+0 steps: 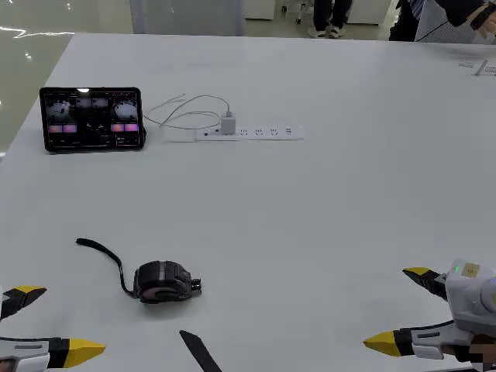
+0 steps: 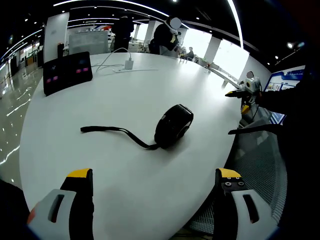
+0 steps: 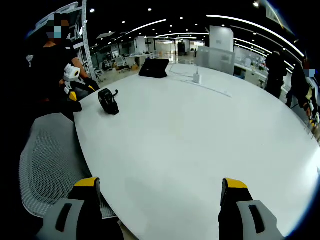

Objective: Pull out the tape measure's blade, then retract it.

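Observation:
The black tape measure lies on the white table near the front edge, its blade inside and its black wrist strap trailing to the left. My left gripper is open at the bottom left, short of the case and apart from it. In the left gripper view the tape measure rests ahead of the wide-spread jaws of that gripper. My right gripper stands open at the bottom right, far from the case. Its own view has the tape measure small at the left, with nothing in the gripper.
A tablet with a lit screen stands at the back left. Beside it lies a white power strip with a charger and a looped cable. A dark narrow object pokes in at the near edge. A mesh chair stands beside the table.

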The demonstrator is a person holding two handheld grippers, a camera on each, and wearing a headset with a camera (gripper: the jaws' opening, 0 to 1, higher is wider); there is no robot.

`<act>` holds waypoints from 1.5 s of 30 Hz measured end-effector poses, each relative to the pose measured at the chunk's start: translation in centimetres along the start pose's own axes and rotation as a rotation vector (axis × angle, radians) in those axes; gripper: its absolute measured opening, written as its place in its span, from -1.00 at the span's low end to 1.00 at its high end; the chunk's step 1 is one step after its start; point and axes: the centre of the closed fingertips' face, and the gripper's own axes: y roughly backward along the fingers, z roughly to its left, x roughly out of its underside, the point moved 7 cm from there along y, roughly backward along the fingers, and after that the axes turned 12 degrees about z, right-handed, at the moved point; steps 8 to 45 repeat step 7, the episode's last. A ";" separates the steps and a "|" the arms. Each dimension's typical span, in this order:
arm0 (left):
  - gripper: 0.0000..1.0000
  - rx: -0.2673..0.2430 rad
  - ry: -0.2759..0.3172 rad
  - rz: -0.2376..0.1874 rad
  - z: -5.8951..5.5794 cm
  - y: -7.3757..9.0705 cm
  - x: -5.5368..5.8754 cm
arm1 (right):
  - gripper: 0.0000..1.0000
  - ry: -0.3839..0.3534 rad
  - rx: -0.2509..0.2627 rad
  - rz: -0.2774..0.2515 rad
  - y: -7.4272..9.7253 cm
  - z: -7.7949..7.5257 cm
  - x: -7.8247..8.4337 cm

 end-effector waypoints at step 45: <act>0.98 -0.008 -0.001 -0.002 0.2 0.2 0.0 | 0.98 -0.002 -0.006 0.000 0.1 0.1 -0.1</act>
